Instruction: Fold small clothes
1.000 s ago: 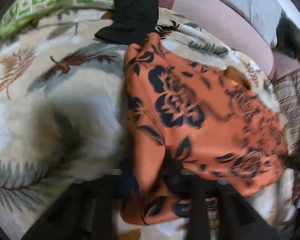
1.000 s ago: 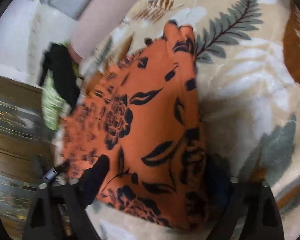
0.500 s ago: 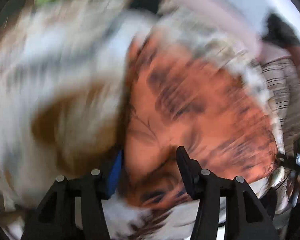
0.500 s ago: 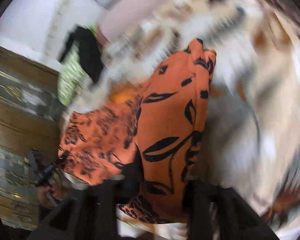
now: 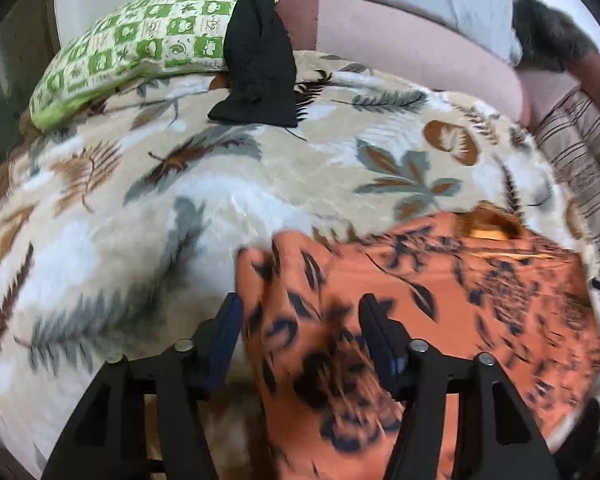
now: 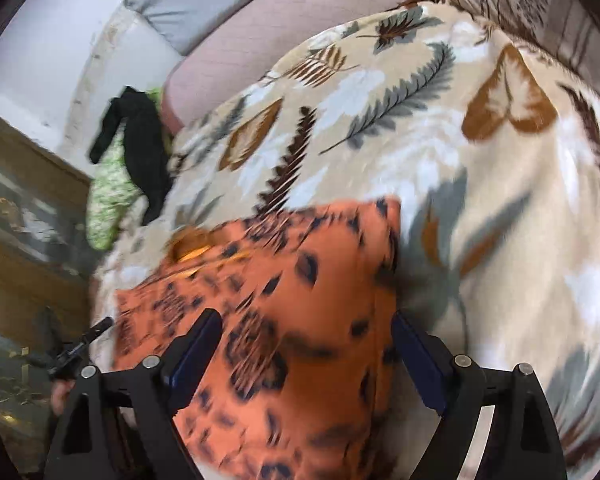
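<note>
— How's the light?
— Soft and even, no glare. The blanket looks sharp up top.
— Blur?
— The orange cloth smears; fisheye edges bend and darken.

Orange navy-floral garment, beige leaf-print blanket, green-checked pillow

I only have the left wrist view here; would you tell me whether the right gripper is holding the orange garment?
Observer: No. The right gripper is open. Its jaws have just been opening, and the orange garment lies loose between them, unpinched.
Operator: Thank you. What stands beyond the green pillow on that side?
Observer: A wooden cabinet stands just past the green pillow.
</note>
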Available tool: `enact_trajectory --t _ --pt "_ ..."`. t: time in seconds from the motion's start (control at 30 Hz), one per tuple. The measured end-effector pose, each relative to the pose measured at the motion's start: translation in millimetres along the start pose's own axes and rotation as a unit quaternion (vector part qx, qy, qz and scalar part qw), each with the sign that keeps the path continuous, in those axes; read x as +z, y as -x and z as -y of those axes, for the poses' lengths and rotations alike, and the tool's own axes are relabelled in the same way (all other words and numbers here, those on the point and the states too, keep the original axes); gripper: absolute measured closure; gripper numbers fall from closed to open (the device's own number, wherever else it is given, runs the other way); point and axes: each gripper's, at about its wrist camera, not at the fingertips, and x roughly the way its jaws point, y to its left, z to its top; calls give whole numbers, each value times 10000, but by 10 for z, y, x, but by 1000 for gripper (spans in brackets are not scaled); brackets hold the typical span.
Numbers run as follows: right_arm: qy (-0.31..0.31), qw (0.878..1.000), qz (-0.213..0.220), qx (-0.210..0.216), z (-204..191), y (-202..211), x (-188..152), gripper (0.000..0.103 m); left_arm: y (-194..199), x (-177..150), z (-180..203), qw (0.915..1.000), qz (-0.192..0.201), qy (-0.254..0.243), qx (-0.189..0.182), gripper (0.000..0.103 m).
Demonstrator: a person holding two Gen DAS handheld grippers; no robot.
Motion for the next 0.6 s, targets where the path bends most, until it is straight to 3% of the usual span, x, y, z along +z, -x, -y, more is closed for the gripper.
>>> enact_trajectory --t 0.07,0.1,0.13,0.17,0.27,0.37,0.43,0.5,0.53,0.57,0.6 --pt "-37 9999 -18 -148 -30 -180 104 21 -81 28 -34 10000 -2 11 3 52" --pt "-51 9998 -149 -156 -42 -288 147 27 -117 22 -65 10000 -67 42 30 73" --pt "-18 9994 -259 -242 25 -320 193 43 -154 10 -87 9998 -159 66 41 92" --pt "94 9984 -331 -438 6 -373 203 66 -205 4 -90 9996 -273 68 38 99" --pt "495 9957 -282 -729 -110 -307 201 87 -44 -17 -63 9998 161 -11 107 99" --pt "1038 9890 307 -1011 -381 17 220 92 289 -22 -69 9962 828 44 267 99" --pt "1273 9824 498 -1273 -478 64 292 92 59 -20 -81 9979 545 32 361 99" --pt "1163 9846 1 -1303 -322 -268 395 91 -385 -56 -128 9988 -73 76 485 94" --pt "1084 9840 -286 -1383 -183 -489 412 89 -463 -58 -142 9987 -158 92 473 94" --pt "733 9860 -467 -1423 11 -646 402 88 -343 -9 -129 9988 53 106 469 91" --pt "423 9914 -286 -1207 90 -596 401 88 -215 44 -126 9988 197 121 436 86"
